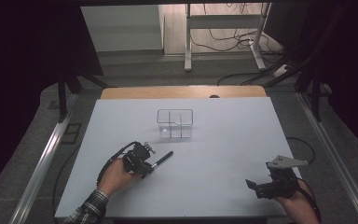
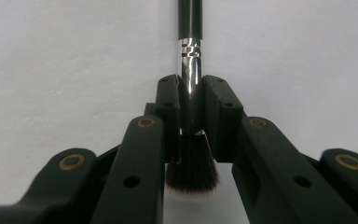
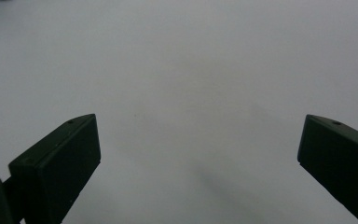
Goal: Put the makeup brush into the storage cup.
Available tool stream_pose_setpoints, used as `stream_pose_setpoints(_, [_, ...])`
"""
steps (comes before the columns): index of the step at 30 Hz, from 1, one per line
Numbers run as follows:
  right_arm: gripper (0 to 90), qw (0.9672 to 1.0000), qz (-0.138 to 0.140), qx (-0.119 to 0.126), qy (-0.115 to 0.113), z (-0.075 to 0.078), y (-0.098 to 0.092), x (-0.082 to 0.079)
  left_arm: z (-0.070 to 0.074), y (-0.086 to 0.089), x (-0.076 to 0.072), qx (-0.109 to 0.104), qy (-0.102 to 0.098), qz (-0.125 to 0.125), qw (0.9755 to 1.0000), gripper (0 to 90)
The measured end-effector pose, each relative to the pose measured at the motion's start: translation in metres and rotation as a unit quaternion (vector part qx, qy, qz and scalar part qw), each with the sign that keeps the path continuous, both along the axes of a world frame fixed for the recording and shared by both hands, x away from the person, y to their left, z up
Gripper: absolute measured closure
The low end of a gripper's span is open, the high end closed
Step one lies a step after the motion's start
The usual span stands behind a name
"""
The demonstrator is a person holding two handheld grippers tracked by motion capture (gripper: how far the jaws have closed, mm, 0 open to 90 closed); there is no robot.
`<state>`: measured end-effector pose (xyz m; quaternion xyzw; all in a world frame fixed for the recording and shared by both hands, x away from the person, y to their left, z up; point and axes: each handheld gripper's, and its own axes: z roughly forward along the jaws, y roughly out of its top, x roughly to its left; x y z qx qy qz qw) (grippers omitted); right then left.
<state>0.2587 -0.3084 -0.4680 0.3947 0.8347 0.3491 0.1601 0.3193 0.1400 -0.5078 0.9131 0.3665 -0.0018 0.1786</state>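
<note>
A black makeup brush [image 1: 162, 159] with a silver ferrule lies low over the white table, its handle pointing up and right. My left gripper [image 1: 145, 164] is shut on it. In the left gripper view the two pads clamp the brush [image 2: 189, 88] at its ferrule, and the dark bristles fan out toward the camera below the pads. My right gripper [image 1: 254, 185] rests near the table's front right corner, open with nothing between its fingers [image 3: 56, 163]. A clear plastic organiser [image 1: 175, 123] with several compartments stands behind the brush, toward the middle of the table.
The white table top [image 1: 223, 149] spreads between the two grippers and around the organiser. A wooden edge [image 1: 182, 91] runs along its far side. Metal rails flank the table on both sides, and cables lie on the floor beyond.
</note>
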Motion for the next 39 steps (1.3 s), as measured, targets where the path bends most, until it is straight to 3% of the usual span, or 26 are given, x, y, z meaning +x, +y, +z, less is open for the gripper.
stream_pose_setpoints(6, [0.0,1.0,0.001,0.001,0.0,0.0,0.0,0.0,0.007,-0.003,-0.004,-0.018,-0.018,-0.011,0.9996,77.2])
stream_pose_setpoints(7, [0.0,1.0,0.001,0.001,-0.001,0.0,0.0,0.0,0.011,-0.004,-0.008,-0.019,-0.037,-0.024,0.9988,77.2])
stream_pose_setpoints(9, [0.0,1.0,0.001,0.0,-0.001,0.001,0.0,0.0,0.013,-0.006,-0.01,-0.019,-0.045,-0.03,0.9984,77.2])
stream_pose_setpoints(10, [0.0,1.0,0.001,-0.001,-0.001,0.001,0.0,-0.001,0.018,-0.008,-0.016,-0.025,-0.063,-0.038,0.997,77.2])
stream_pose_setpoints(15, [0.0,1.0,0.004,-0.003,-0.003,0.001,0.001,-0.001,0.026,-0.01,-0.026,-0.041,-0.081,-0.053,0.9945,77.1])
stream_pose_setpoints(24, [0.0,1.0,0.005,-0.001,-0.004,0.001,0.002,-0.001,0.028,-0.009,-0.035,-0.048,-0.079,-0.055,0.9942,77.1])
stream_pose_setpoints(32, [0.0,1.0,0.005,-0.001,-0.005,0.001,0.005,-0.002,0.033,-0.012,-0.049,-0.037,-0.086,-0.077,0.9926,77.1])
stream_pose_setpoints(35, [0.0,1.0,0.005,-0.002,-0.006,0.002,0.006,-0.002,0.033,-0.013,-0.056,-0.049,-0.086,-0.074,0.9924,77.1])
stream_pose_setpoints(39, [0.0,1.0,0.005,-0.001,-0.006,0.002,0.007,-0.003,0.034,-0.012,-0.059,-0.05,-0.082,-0.076,0.9924,77.1])
